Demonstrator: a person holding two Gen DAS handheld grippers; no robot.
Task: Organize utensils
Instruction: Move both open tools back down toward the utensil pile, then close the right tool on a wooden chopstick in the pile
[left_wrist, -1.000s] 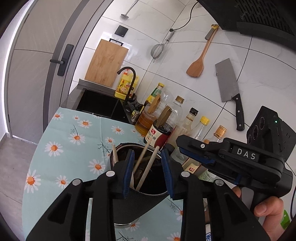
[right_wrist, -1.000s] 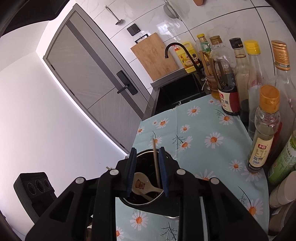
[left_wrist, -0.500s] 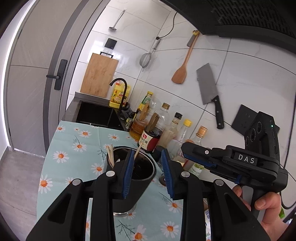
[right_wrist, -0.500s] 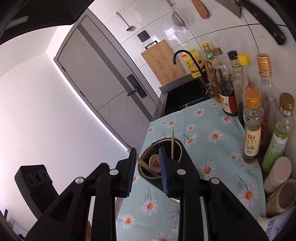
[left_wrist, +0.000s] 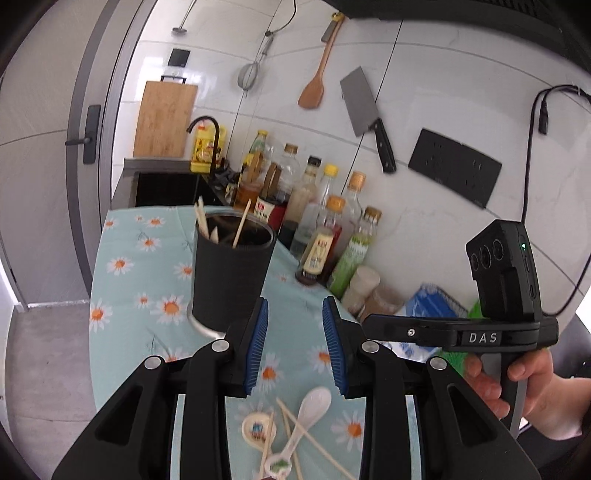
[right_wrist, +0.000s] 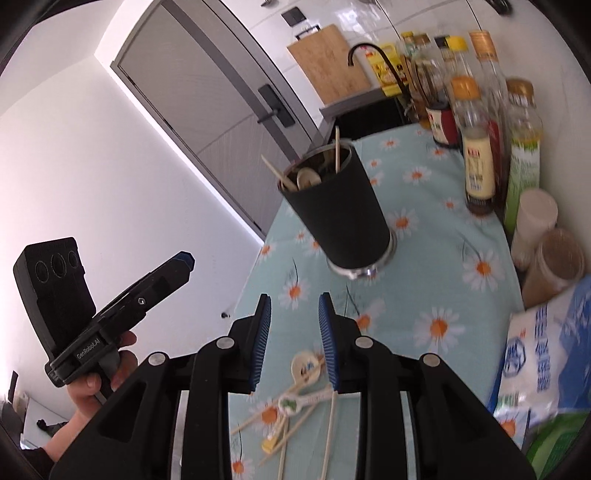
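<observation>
In the left wrist view, the black holder (left_wrist: 231, 273) stands upright at centre-left on the tabletop (left_wrist: 122, 295). Lower centre, loose spoons (left_wrist: 308, 410) and chopsticks (left_wrist: 314, 439) lie just below both empty grippers, left (left_wrist: 293, 347) and right (right_wrist: 293, 339), fingers apart. The spoons' long axes seem to run diagonally, bowls toward the holder.

A home kitchen is showing here. A cleaver (left_wrist: 364, 110), wooden spatula (left_wrist: 314, 86) and strainer (left_wrist: 248, 74) are hanging on white wall tiles (left_wrist: 436, 92). A cutting board (left_wrist: 164, 120) is leaning behind a dark sink (left_wrist: 166, 190) with a black faucet (left_wrist: 207, 129). Bottles (left_wrist: 325, 225) of oil and sauce are standing in a row along the wall, on a counter wearing a daisy cloth (left_wrist: 125, 266). A grey door (right_wrist: 207, 99) is standing beyond.
</observation>
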